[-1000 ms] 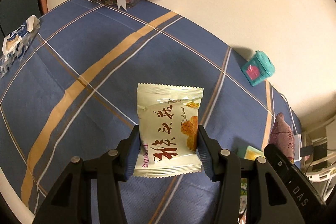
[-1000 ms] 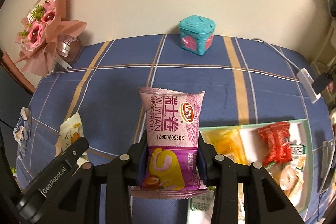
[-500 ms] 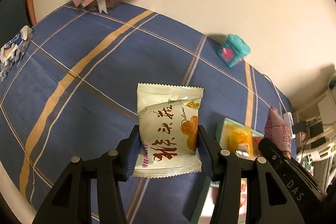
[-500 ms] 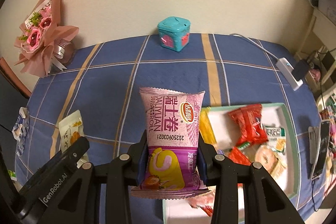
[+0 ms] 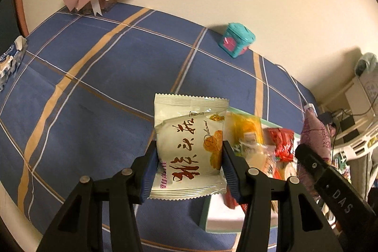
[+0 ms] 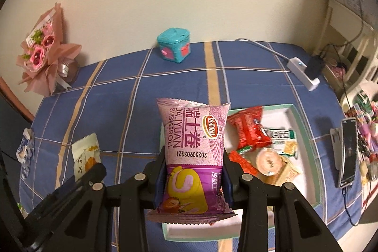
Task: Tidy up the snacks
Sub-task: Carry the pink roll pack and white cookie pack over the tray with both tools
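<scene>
The left claw (image 5: pixel 189 168) is closed on a cream snack packet (image 5: pixel 189 145), its blue pads pressing the two side edges low on the packet so that the sealed top stands free and upright in front of the camera; a pinch across the soft middle would likely crush what is inside, so the edge grip looks deliberate. The right claw (image 6: pixel 192 177) is likewise closed on a pink cake-roll packet (image 6: pixel 192 152), gripped at its lower half with the printed top rising clear. Both packets are carried in the air above the bench (image 6: pixel 132 96), which is covered in a blue checked cloth with tan and white stripes. Just beyond the right claw, near the bench's right edge, lies a shallow white tray (image 6: pixel 303 131) with a pale green rim, and it already holds a red wrapper (image 6: pixel 250 131), a yellow packet (image 5: pixel 245 128), a round sealed cup (image 6: pixel 268 161) and a green-and-white packet (image 6: pixel 282 135); this seems to be the collecting place, and both claws appear to be bringing their packets toward it, the pink one hanging over the tray's left side. Along the bench's far edge by the wall stand a small teal box (image 6: pixel 174 44) and, at the far left corner, a pink paper bouquet (image 6: pixel 45 56). A white power strip (image 6: pixel 303 73) sits near the far right corner, and a phone (image 6: pixel 347 152) rests at the right edge beside the tray.
</scene>
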`<state>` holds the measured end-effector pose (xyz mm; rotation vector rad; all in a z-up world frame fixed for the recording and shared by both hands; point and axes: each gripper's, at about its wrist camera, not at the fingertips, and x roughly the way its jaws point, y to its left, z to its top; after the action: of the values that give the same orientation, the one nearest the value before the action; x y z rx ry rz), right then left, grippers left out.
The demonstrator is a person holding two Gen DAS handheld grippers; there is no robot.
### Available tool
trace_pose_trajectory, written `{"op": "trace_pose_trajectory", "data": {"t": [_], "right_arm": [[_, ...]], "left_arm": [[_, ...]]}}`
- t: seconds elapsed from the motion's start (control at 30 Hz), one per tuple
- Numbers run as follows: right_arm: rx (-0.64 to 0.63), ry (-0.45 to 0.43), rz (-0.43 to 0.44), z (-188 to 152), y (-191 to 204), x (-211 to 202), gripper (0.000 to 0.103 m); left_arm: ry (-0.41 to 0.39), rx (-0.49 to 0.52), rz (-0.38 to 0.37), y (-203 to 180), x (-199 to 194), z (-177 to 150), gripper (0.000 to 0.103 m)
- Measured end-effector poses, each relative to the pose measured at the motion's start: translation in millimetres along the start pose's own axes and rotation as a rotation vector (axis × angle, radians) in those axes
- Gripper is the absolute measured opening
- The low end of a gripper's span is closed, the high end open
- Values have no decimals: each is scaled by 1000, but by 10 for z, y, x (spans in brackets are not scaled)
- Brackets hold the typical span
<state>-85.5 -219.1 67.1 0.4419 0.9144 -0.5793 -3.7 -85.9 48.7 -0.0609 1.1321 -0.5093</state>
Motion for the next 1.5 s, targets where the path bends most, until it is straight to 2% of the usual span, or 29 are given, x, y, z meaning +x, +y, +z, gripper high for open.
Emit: {"op": "trace_pose_trajectory", "data": {"t": [0.57, 0.77, 1.0, 1.4, 1.5], "right_arm": [[142, 45, -66, -258, -735, -79, 42], [136, 93, -88, -388, -786, 56, 42], [148, 228, -91, -529, -848, 502, 42], [179, 281, -92, -597, -962, 703, 42], [176, 297, -102, -612, -966, 742, 42]], "left_arm": [[114, 156, -68, -546, 135, -483, 53], [165, 187, -85, -650, 218, -608, 53], [231, 215, -30, -657, 493, -739, 53], [312, 212, -60, -678, 730, -834, 53], [327, 235, -44, -710, 775, -878, 53]]}}
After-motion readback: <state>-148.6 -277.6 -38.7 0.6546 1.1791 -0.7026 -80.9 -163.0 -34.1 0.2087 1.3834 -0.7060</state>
